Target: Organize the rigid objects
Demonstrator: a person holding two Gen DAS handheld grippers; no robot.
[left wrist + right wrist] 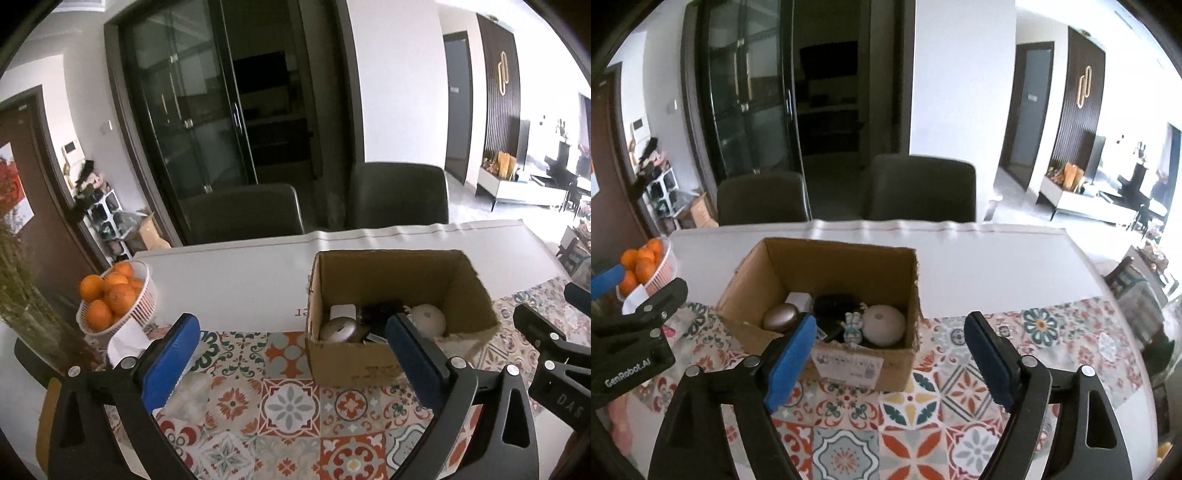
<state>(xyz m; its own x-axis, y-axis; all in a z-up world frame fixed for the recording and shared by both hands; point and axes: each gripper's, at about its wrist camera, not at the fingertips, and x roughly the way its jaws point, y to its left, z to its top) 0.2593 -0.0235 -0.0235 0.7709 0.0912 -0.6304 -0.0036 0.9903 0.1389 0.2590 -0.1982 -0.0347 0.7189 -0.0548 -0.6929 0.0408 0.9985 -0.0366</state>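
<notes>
An open cardboard box (351,365) (831,266) stands on the patterned tablecloth (288,406). Inside lie a metallic oval case (338,330) (781,315), a white square block (341,312), a black item (834,304), a small blue-and-white figurine (853,328) and a round white device (428,319) (884,325). My left gripper (291,325) hangs open in front of the box, to its left, with nothing between its blue pads. My right gripper (891,319) is open too and empty, in front of the box's right corner. Each gripper shows at the edge of the other's view.
A white basket of oranges (114,299) (646,266) sits at the table's left, with white paper (123,343) beside it and a glass vase of stems (22,288) further left. Two dark chairs (240,210) (399,195) stand behind the table's far edge.
</notes>
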